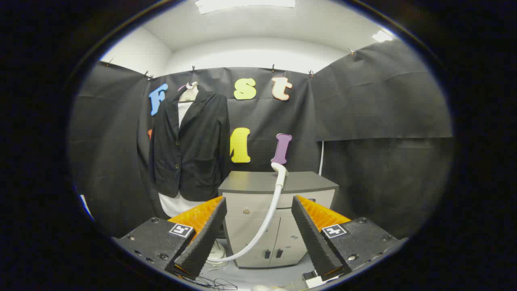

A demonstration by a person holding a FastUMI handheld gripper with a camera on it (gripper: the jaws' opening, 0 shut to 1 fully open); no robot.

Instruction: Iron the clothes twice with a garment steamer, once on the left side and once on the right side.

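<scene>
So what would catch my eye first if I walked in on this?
Probably the black jacket hung over a white shirt on a stand, against the booth wall beyond the fingers. Next, the grey cabinet beside it, with a white steamer hose curving up from the floor to its top. The gripper is open, holding nothing, fingers framing the cabinet.

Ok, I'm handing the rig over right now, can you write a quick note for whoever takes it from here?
Gripper: open, holding nothing, fingers well short of everything.
Jacket: hangs on a stand against the booth wall, beside the cabinet, beyond the fingers.
Steamer head: rests on the cabinet top, its hose running down to the base on the floor.
Done: nothing that shows; steamer not picked up.
Left: grasp the steamer, pass down the jacket's left side, then right.
</scene>
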